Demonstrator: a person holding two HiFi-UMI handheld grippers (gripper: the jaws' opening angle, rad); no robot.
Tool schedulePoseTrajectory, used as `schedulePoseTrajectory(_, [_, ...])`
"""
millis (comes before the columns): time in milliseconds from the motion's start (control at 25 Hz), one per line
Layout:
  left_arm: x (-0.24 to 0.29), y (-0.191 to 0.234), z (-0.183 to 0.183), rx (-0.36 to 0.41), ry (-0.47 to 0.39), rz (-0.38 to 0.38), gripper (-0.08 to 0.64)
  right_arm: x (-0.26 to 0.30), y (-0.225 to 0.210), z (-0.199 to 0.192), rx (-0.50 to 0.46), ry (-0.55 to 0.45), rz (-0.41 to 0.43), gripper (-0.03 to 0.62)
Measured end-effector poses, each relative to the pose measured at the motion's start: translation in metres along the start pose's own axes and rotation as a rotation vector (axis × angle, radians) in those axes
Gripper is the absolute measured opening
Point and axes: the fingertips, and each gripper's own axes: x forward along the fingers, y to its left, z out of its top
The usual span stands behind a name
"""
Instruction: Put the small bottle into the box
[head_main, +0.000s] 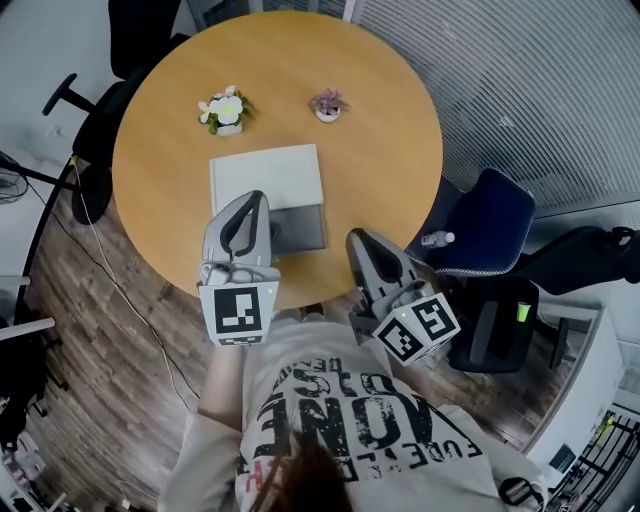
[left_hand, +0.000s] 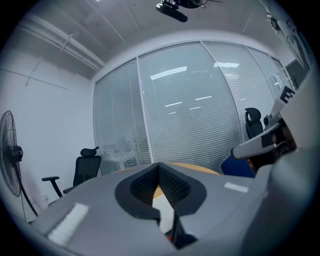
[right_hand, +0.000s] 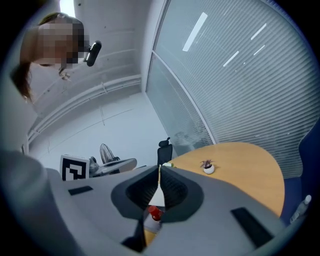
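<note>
A white flat box (head_main: 265, 177) lies in the middle of the round wooden table (head_main: 160, 150), with a grey open section (head_main: 303, 230) at its near end. My left gripper (head_main: 258, 196) hovers over the box's near left corner, jaws shut and empty (left_hand: 159, 165). My right gripper (head_main: 356, 238) hangs over the table's near edge, to the right of the box, also shut with nothing in it (right_hand: 160, 167). Through the gap below its jaws shows a small bottle (right_hand: 155, 215) with a red cap and yellowish body, lying below and free of the gripper. In the head view I cannot make it out.
Two small potted plants (head_main: 226, 110) (head_main: 328, 105) stand at the table's far side. A blue chair (head_main: 490, 225) at the right carries a clear bottle (head_main: 437, 239). A black office chair (head_main: 140, 40) stands at the far left, and a fan (left_hand: 10, 150) by the wall.
</note>
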Motion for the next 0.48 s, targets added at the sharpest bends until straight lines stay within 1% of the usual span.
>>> schedulePoseTrajectory(160, [-0.010, 0.001, 0.028, 0.014, -0.058, 0.034, 0.011, -0.009, 0.005, 0.010, -0.010, -0.019, 0.028, 0.015])
schedulePoseTrajectory(280, [-0.019, 0.002, 0.044, -0.027, -0.079, 0.074, 0.011, -0.017, 0.009, 0.013, -0.023, -0.025, 0.045, 0.015])
schedulePoseTrajectory(360, [-0.025, 0.002, 0.053, -0.016, -0.106, 0.085, 0.011, -0.023, 0.012, 0.014, -0.028, -0.027, 0.051, 0.015])
schedulePoseTrajectory(480, [-0.035, 0.001, 0.067, -0.030, -0.139, 0.104, 0.011, -0.029, 0.014, 0.013, -0.035, -0.029, 0.051, 0.015])
